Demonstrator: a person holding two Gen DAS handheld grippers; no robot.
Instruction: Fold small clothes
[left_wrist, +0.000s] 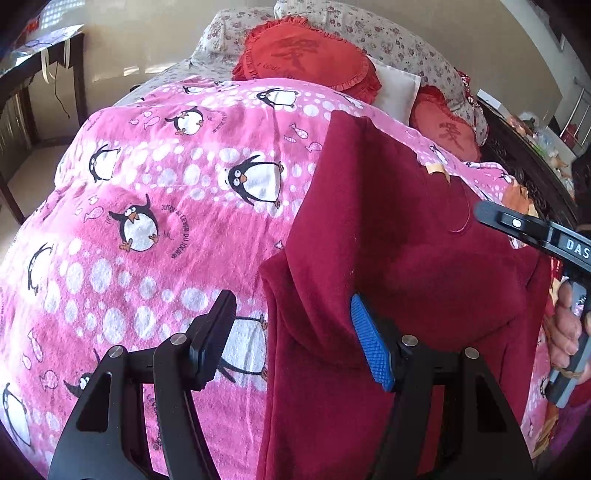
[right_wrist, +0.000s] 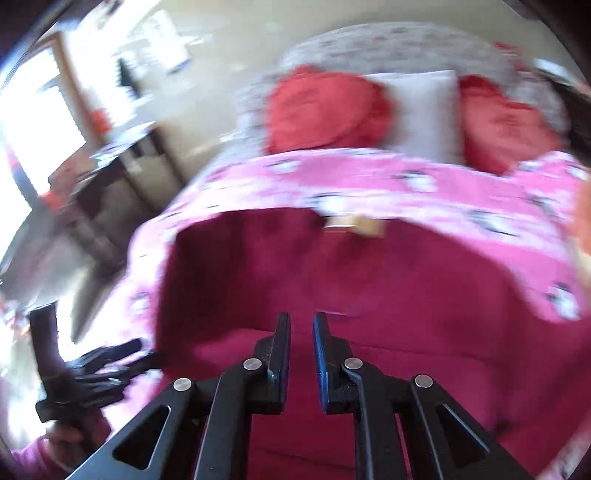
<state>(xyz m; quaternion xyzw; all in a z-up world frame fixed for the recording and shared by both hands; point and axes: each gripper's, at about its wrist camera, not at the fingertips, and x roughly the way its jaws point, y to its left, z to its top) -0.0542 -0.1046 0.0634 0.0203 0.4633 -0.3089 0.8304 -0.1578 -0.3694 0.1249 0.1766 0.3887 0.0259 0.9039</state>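
1. My left gripper (left_wrist: 291, 339) stands about half open, its black finger over the pink penguin blanket (left_wrist: 155, 192) and its blue-padded finger (left_wrist: 369, 347) against the dark red garment (left_wrist: 406, 258). I see no pinch; the pads are apart with only the garment's left edge lying between them.
2. The dark red garment lies on the bed, on the blanket, to the right in my left view and filling the near middle in my right view. Its left side looks folded over itself, with a raised fold near the blue pad. Its near end is cut off by the bottom of the picture.
3. My right gripper (right_wrist: 301, 332) is narrowed to a slim gap. The garment shows behind it, but the view is smeared, so I cannot make out any cloth caught between the pads.
4. In the left view that right gripper shows only as a black bar entering from the right edge, with my right hand (left_wrist: 567, 332) on its grey handle, partly cut off.
5. A small tan tag (left_wrist: 436, 170) sits at the garment's far edge.
6. At the far end of the bed are two red cushions (left_wrist: 306, 55) and a white pillow (left_wrist: 397, 88), the right cushion partly hidden.
7. A dark side surface (left_wrist: 33, 59) at far left is cut off.
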